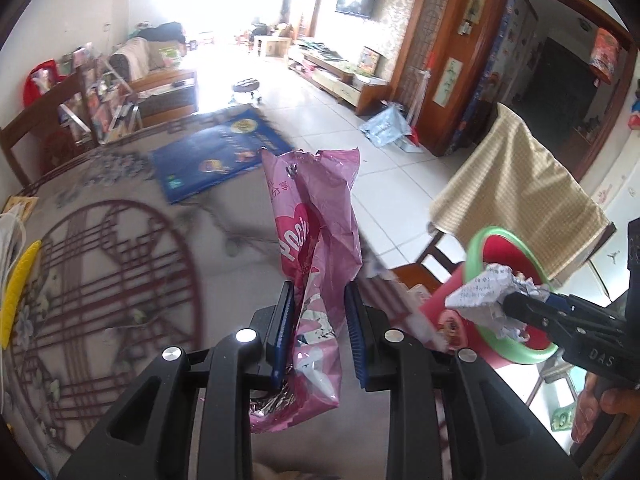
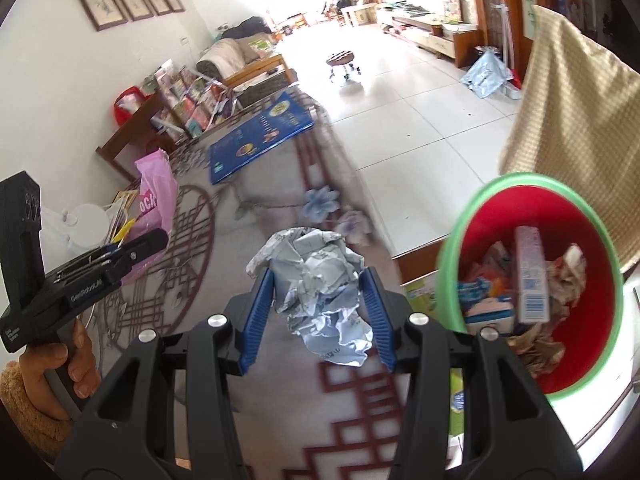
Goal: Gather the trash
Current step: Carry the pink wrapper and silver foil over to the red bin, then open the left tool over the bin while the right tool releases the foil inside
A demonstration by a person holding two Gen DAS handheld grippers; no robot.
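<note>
My left gripper (image 1: 318, 300) is shut on a pink Pocky snack bag (image 1: 316, 240) and holds it upright above the patterned table. It also shows in the right wrist view (image 2: 156, 204). My right gripper (image 2: 318, 280) is shut on a crumpled ball of paper (image 2: 320, 288), held above the table near its right edge. The paper shows in the left wrist view (image 1: 488, 300), in front of the bin. A red bin with a green rim (image 2: 460, 232) stands just past the table's right edge and holds several pieces of trash.
A blue book (image 2: 260, 136) lies on the table (image 2: 280, 400) at the far side. A chair draped with a beige cloth (image 1: 516, 184) stands beside the bin. A yellow object (image 1: 18, 280) and papers lie at the table's left edge. Tiled floor lies beyond.
</note>
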